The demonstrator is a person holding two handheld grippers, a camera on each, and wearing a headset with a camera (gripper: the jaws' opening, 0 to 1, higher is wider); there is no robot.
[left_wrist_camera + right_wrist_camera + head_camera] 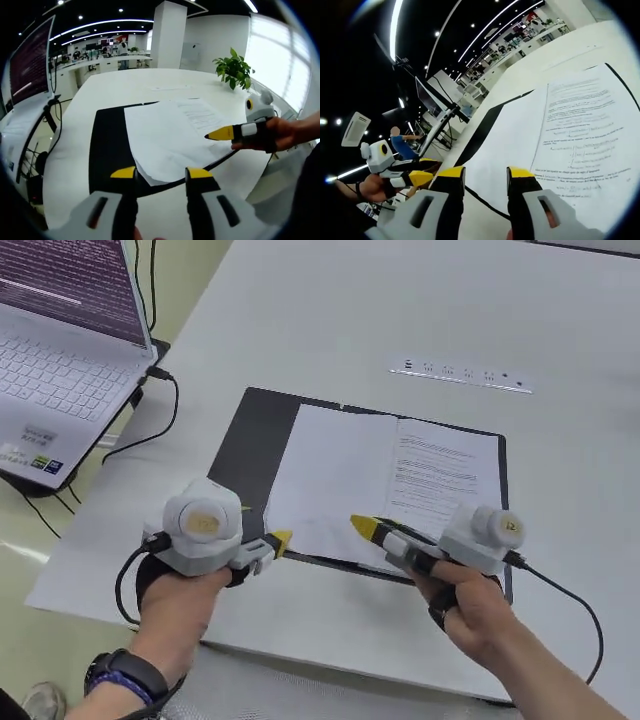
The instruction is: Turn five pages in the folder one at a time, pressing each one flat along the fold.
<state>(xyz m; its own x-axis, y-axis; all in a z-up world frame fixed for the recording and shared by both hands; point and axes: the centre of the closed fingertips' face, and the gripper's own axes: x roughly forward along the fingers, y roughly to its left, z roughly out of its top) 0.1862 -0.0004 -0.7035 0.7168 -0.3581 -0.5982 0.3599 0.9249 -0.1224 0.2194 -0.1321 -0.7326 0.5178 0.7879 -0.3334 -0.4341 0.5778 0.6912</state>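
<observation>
Jaws apart and holding nothing on both tools, the left gripper and right gripper hover at the near edge of the work, their yellow tips angled toward each other; each gripper's own camera shows a clear gap between its tips, on the left and on the right. Across the broad white table, an open laptop sits at the far left corner, well apart from the job. Nearer the person lies the black folder, spread open and flat, its left cover partly bare. On it rest a blank white sheet, already lying over to the left, and a printed page on the right, the two meeting at the fold that runs away from the person. From where an onlooker stands, the paper looks thin, light and floppy, likely to buckle or crease if pinched hard and liable to drag a second leaf along with it. The sensible hold appears to be the free outer edge of the printed page, near its lower right corner just beside the right gripper, lifting one leaf only. The left gripper seems well placed to press along the fold afterward. How many pages are turned cannot be told.
</observation>
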